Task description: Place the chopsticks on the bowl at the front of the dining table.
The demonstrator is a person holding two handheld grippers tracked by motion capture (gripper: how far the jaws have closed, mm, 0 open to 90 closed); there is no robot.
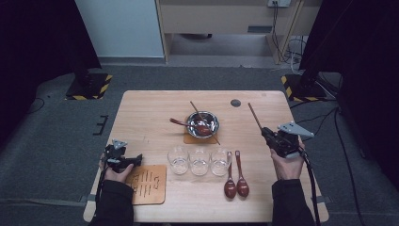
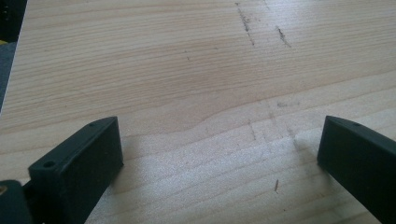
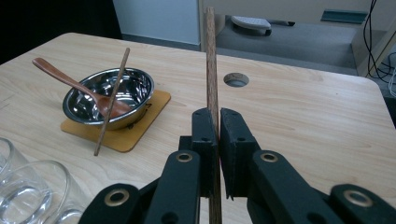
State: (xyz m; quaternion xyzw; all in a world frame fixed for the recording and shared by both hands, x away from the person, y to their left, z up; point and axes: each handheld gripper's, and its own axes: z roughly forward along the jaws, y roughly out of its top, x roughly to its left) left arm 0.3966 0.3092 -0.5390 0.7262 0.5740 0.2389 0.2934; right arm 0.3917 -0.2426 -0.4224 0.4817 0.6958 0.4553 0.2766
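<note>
My right gripper is shut on a dark wooden chopstick, which sticks out forward past the jaws, lifted off the table at the right. A second chopstick leans across the steel bowl, which stands on a cork coaster with a brown wooden spoon resting in it. My left gripper lies low over bare table wood at the left, its jaws wide apart with nothing between them.
Three clear glasses stand in a row in front of the bowl. Two brown spoons lie to their right. A patterned wooden mat lies by my left hand. A round cable hole is in the table's far right.
</note>
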